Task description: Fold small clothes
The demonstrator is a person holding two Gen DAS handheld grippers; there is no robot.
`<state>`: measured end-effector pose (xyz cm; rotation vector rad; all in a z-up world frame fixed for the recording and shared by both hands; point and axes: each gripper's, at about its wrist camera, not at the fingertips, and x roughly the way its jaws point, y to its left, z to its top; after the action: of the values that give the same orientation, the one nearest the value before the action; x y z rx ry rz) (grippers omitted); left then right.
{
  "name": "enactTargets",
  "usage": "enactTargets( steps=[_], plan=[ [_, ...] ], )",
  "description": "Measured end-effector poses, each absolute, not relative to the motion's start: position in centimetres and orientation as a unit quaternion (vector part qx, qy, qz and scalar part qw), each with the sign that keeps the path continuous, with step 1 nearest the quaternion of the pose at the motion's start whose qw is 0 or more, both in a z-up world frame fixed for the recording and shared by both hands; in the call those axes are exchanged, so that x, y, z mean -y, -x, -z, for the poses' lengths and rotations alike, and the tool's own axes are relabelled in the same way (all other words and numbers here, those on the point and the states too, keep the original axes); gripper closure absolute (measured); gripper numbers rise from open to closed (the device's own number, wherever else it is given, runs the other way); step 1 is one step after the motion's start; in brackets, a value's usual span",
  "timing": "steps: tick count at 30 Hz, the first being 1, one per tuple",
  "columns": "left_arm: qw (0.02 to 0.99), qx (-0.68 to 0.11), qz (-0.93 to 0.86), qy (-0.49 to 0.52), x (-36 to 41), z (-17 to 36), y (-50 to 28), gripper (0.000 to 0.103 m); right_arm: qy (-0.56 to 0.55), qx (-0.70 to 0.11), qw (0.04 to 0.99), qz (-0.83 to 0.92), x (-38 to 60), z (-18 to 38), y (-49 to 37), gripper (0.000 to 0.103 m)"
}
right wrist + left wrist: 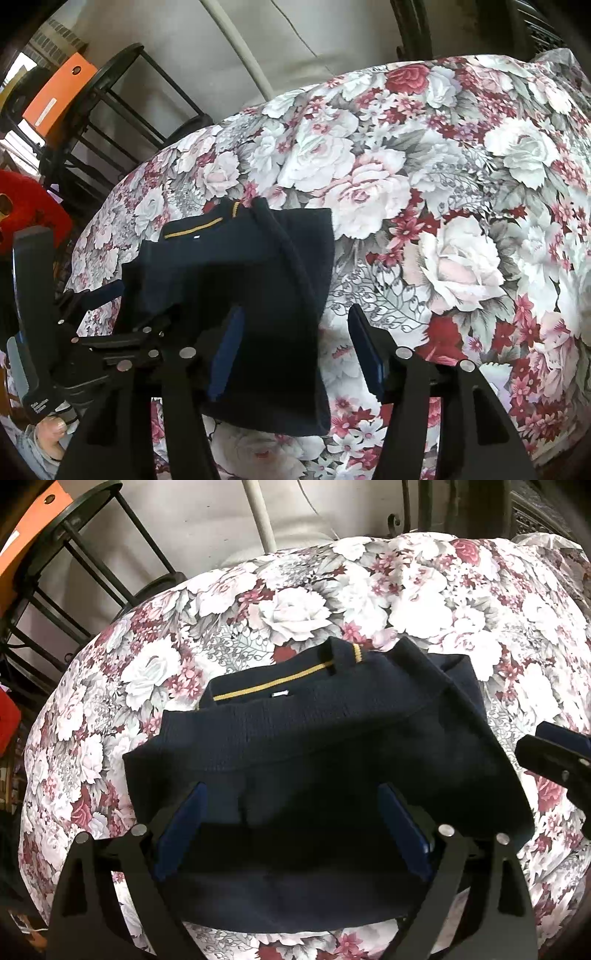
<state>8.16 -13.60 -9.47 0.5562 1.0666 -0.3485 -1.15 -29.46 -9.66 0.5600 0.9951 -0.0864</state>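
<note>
Garment: a small navy knitted top [317, 746] with a thin yellow stripe [269, 684] at its collar lay folded on the flowered cloth, collar end away from the cameras. In the right wrist view it [236, 273] sat to the left of the middle.
Fold: a ribbed edge [295, 720] lay across the garment just below the collar, so one layer was over another.
Label: a small white tag [279, 693] showed inside the collar, just beside the stripe.
Left gripper: the left gripper [295, 827] was above the near part of the garment, its blue pads [184, 823] standing wide apart. The dark cloth lay between and under the fingers, and I could not tell if a pad touched it. In the right wrist view it [110, 291] was at the left side of the garment.
Right gripper: the right gripper [295, 343] had its jaws apart. The left blue pad [225, 350] was over the right edge of the garment and the other pad stood over bare flowered cloth; the pads were not pressing on anything. Its tip [554, 753] showed at the right edge of the left wrist view.
Surface: a tablecloth [461, 184] with white and red roses covered the whole surface.
Background: a black metal rack [74, 554] and an orange box [59, 92] stood behind, at the left.
Person: part of a hand [51, 435] showed at the lower left of the right wrist view.
</note>
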Motion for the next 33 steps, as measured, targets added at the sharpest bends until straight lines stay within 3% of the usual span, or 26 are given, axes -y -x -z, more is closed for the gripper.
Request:
enactTargets(
  steps=[33],
  plan=[
    [0.790,-0.532,0.160,-0.260,12.9,13.7,-9.9,0.013,-0.261,-0.505,0.822,0.043,28.6,14.3,-0.9,0.043]
  ],
)
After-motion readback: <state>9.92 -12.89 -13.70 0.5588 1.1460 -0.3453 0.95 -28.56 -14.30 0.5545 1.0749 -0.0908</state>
